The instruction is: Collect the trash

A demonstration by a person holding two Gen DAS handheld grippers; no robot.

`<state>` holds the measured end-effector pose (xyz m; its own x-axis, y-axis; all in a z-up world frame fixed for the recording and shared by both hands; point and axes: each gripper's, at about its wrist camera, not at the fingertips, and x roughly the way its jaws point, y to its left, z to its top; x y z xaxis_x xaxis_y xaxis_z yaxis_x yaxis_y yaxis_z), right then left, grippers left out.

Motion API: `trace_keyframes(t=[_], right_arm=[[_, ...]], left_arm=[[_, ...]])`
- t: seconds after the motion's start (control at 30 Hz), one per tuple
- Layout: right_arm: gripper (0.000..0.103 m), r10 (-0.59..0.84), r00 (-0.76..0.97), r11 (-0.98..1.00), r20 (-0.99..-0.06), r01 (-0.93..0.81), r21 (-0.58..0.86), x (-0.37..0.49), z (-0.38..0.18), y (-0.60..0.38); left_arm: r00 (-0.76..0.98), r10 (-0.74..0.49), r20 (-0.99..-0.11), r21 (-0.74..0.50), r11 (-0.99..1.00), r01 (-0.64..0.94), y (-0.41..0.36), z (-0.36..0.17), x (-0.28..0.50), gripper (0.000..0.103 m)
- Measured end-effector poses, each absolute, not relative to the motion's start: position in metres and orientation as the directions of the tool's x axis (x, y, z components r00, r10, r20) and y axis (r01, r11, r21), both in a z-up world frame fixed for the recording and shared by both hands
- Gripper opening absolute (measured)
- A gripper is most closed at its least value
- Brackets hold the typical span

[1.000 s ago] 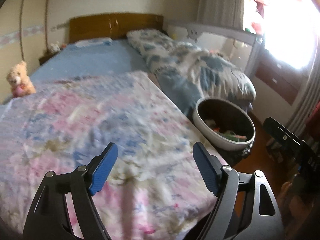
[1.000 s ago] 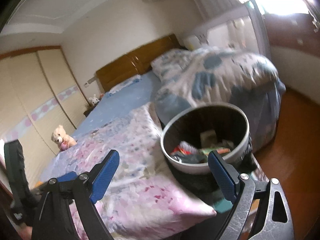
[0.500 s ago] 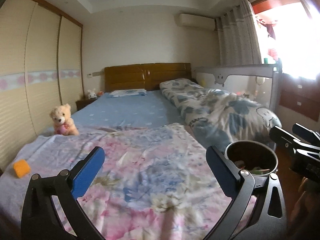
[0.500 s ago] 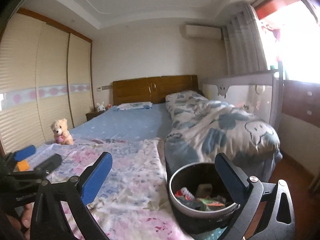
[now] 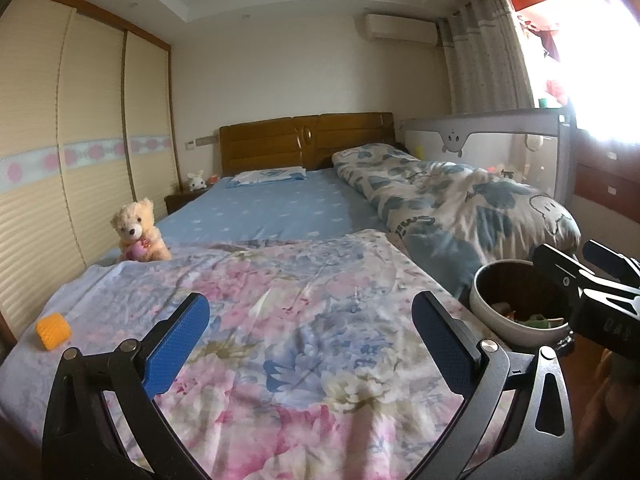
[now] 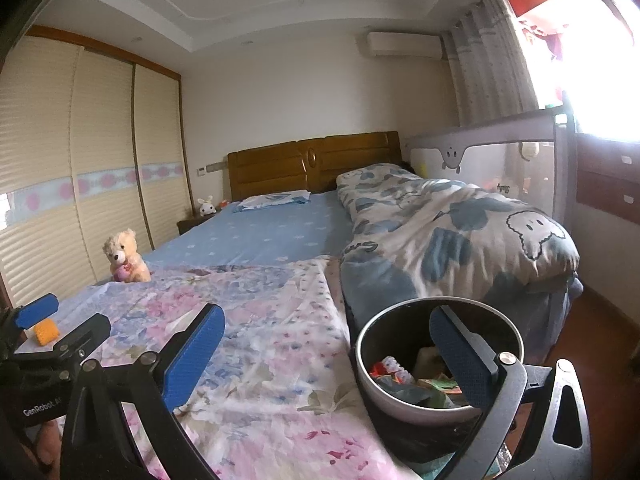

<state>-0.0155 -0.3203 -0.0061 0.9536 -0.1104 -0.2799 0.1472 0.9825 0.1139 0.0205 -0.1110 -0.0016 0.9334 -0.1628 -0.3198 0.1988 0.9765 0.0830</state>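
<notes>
Black left gripper (image 5: 310, 342) frame, blue textured pads (image 5: 176, 346).

Your bed (image 5: 280, 208) carries a floral sheet (image 5: 304, 344), an orange sponge (image 5: 53, 330), a teddy bear (image 5: 138, 232) and a rolled quilt (image 5: 460, 204).

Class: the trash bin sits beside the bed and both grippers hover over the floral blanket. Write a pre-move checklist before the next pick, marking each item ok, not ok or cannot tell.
1. Left gripper open and empty: ok.
2. Right gripper open and empty: ok.
3. Trash bin upright, mouth open, already holding wrappers: ok.
4. Floral blanket cleared: not ok; an orange ribbed roll lies at its left edge.
5. Is that roll trash: cannot tell.
6. Teddy bear clear of both grippers: ok.
</notes>
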Motion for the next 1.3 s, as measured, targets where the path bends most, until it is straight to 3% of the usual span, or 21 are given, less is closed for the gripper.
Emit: trace_keyframes(t=[1.3], right_arm=[[0.103, -0.060, 0.948, 0.984, -0.311, 0.108, 0.141, -0.011, -0.005, -0.309]], left_arm=[[0.921, -0.164, -0.354, 0.070, 0.977, 0.202, -0.109, -0.007, 0.024, 0.103]])
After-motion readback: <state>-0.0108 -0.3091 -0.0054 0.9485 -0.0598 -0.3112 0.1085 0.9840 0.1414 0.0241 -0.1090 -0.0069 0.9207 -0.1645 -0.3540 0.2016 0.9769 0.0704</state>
